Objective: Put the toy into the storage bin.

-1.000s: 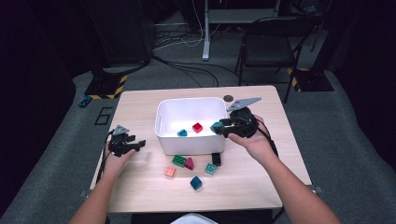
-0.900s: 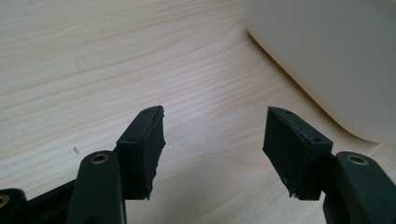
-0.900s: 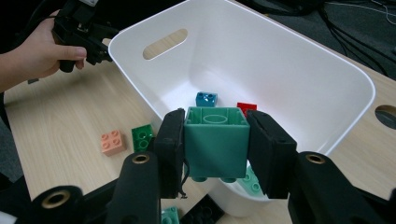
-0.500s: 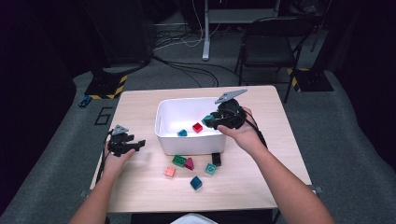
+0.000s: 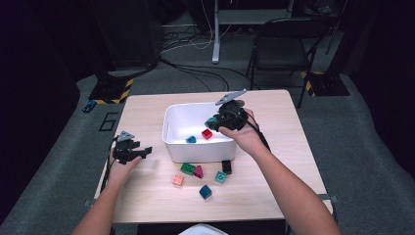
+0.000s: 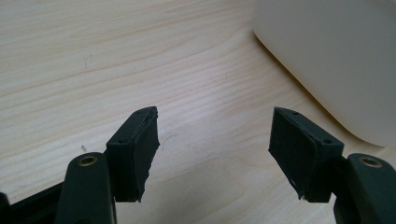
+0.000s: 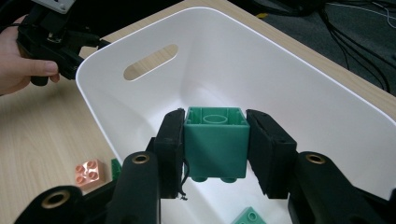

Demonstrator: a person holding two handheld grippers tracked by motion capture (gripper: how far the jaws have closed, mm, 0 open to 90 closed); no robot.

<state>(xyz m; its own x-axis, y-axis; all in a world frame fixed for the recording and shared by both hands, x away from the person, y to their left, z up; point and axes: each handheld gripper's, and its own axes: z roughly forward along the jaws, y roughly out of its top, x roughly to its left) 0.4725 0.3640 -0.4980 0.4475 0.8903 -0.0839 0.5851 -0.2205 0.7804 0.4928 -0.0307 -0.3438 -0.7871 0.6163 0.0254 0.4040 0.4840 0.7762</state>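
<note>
From the high view, the right gripper (image 5: pixel 219 119) hangs over the right end of the white bin (image 5: pixel 172 142), clamped on a green block (image 5: pixel 211 122), while the left gripper (image 5: pixel 141 152) rests low over the table (image 5: pixel 147 107), left of the bin. In the left gripper view its jaws have just been opening and stand wide with nothing between them. In the right gripper view both pads press the green block's sides above the bin's inside.
</note>
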